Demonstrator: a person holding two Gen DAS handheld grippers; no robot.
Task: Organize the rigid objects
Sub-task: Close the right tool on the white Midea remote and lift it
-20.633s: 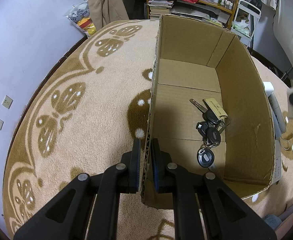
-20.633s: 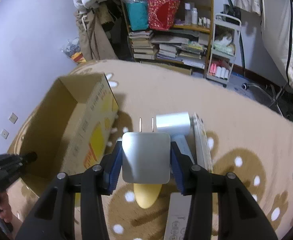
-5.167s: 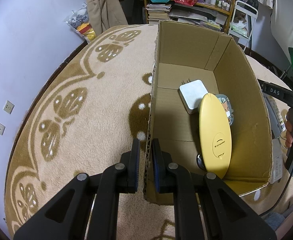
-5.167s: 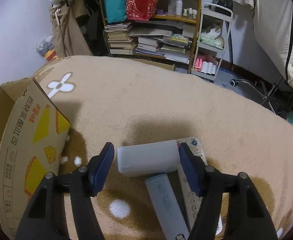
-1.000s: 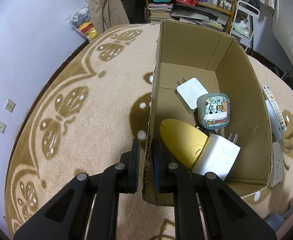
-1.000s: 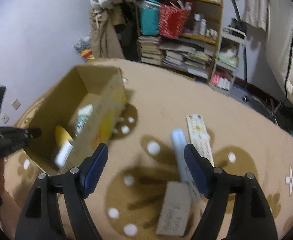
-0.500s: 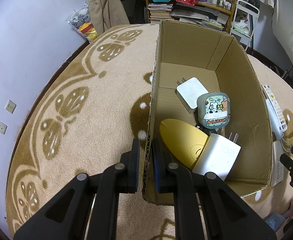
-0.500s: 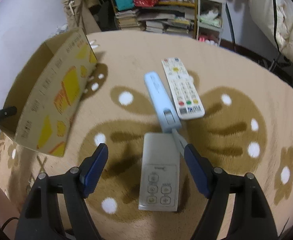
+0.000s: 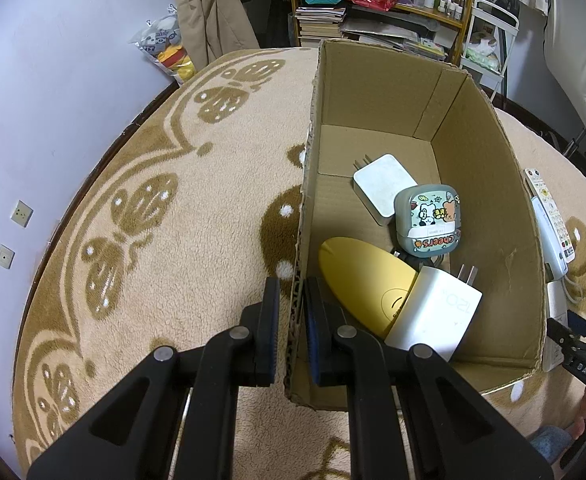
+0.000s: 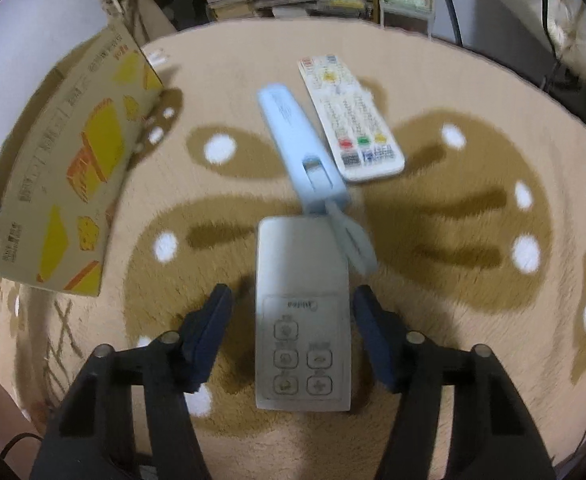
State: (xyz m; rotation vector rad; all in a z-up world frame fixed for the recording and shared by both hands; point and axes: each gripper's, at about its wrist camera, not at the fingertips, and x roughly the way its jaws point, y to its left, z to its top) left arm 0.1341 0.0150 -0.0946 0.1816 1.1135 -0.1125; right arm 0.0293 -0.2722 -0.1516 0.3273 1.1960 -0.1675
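My left gripper (image 9: pixel 292 300) is shut on the near left wall of the open cardboard box (image 9: pixel 305 216). Inside lie a white charger (image 9: pixel 385 188), a grey case with cartoon stickers (image 9: pixel 427 218), a yellow oval device (image 9: pixel 363 280) and a white plug adapter (image 9: pixel 433 320). My right gripper (image 10: pixel 293 312) is open, its fingers on either side of a grey-white remote (image 10: pixel 303 320) lying on the rug, not touching it. A light blue device (image 10: pixel 299 140) and a white remote with coloured buttons (image 10: pixel 349 112) lie beyond. The box (image 10: pixel 69 168) stands to the left.
The box and remotes rest on a beige rug with brown patterns (image 9: pixel 133 208). A bookshelf (image 9: pixel 373 4), a white cart (image 9: pixel 493 28) and hanging clothes (image 9: pixel 209 12) stand at the far side. The right gripper shows at the box's right (image 9: pixel 581 356).
My right gripper has dropped lower and moved forward over the grey-white remote, which now lies between its open fingers. The left gripper and the box have not moved.
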